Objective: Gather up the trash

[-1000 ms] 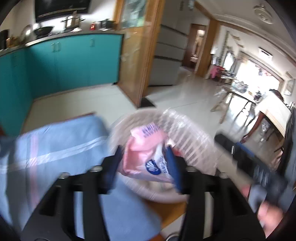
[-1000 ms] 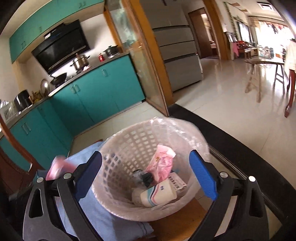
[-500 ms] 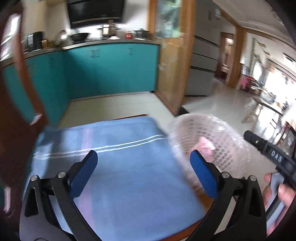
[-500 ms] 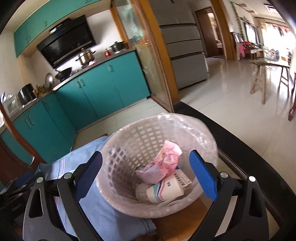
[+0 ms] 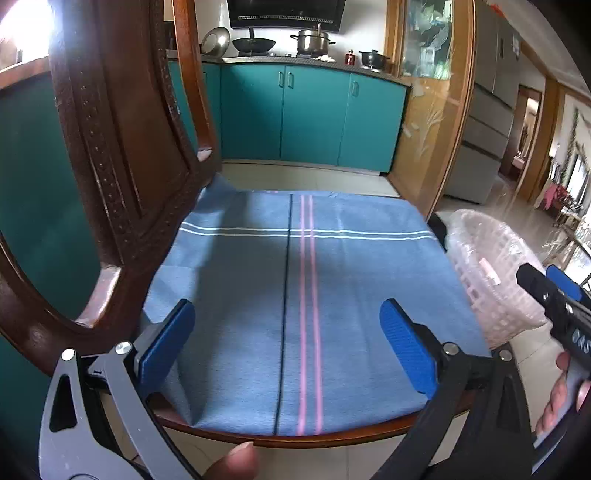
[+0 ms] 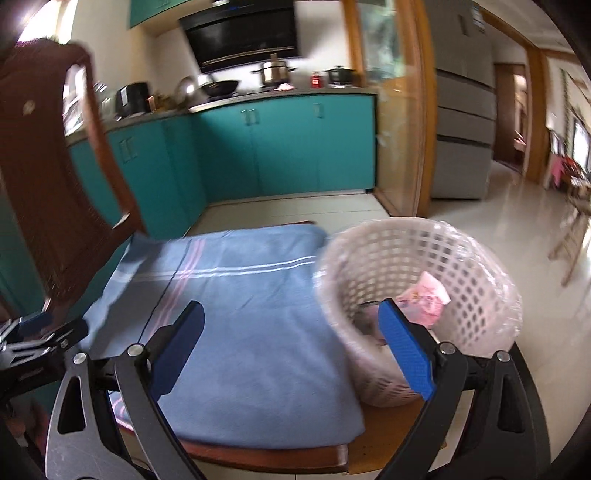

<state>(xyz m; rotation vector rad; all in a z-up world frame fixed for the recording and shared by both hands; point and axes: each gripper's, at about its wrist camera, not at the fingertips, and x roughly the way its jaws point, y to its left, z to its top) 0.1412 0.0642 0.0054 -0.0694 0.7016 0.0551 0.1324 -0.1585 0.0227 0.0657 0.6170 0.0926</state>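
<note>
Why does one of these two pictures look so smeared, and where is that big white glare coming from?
Right wrist view: motion blur smears the chair back and the blue cloth; the white basket is soft-edged too. Left wrist view: much sharper, with the cloth's stripes crisp; glare burns out the top left corner, and a shadow lies across the cloth. Both views: the fisheye lens bends straight edges and darkens the corners.
</note>
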